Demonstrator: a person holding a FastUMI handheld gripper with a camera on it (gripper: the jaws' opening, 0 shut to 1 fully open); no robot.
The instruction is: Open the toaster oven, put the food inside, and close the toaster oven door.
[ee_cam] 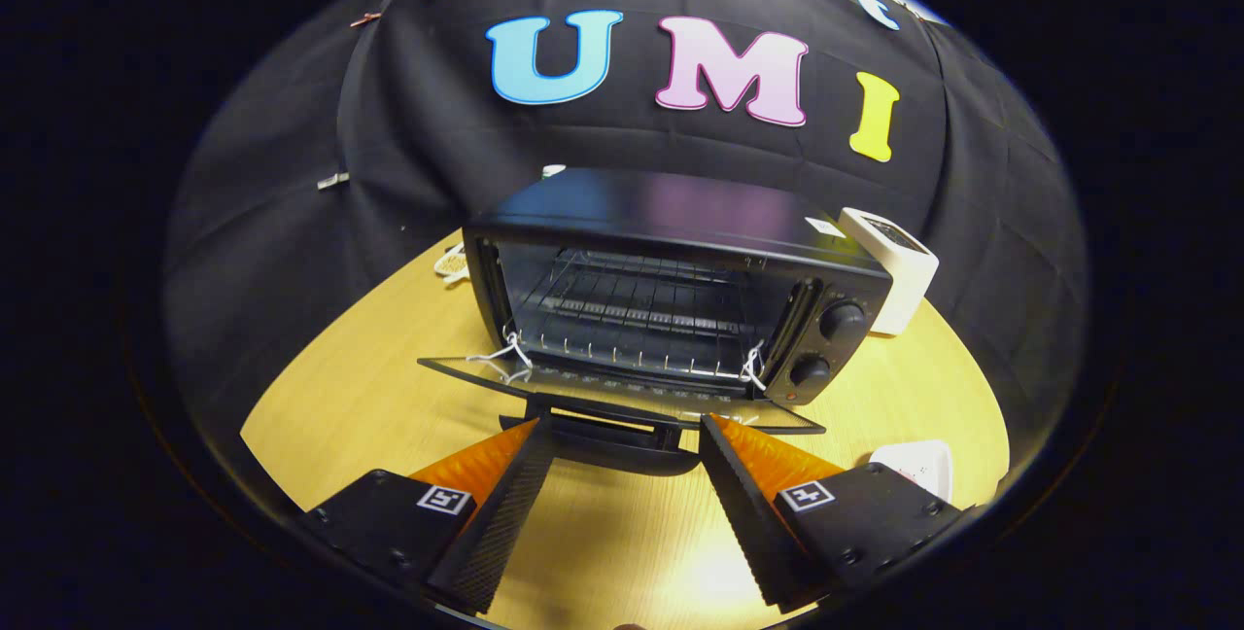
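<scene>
A black toaster oven (680,222) stands on the wooden table (369,397) just beyond my fingers. Its glass door (583,385) lies folded down flat, with the door handle (612,443) at its front edge. The wire rack (632,314) inside is bare. My gripper (622,428) is open, its two fingertips spread on either side of the handle, just in front of it, with nothing held. A white object (918,463) lies on the table beside my right finger, partly hidden by it; I cannot tell what it is.
A white box-like device (899,265) stands right behind the oven's right corner. Two knobs (826,343) sit on the oven's right panel. A white cord (452,263) lies behind the oven's left side. White strings hang at both door hinges.
</scene>
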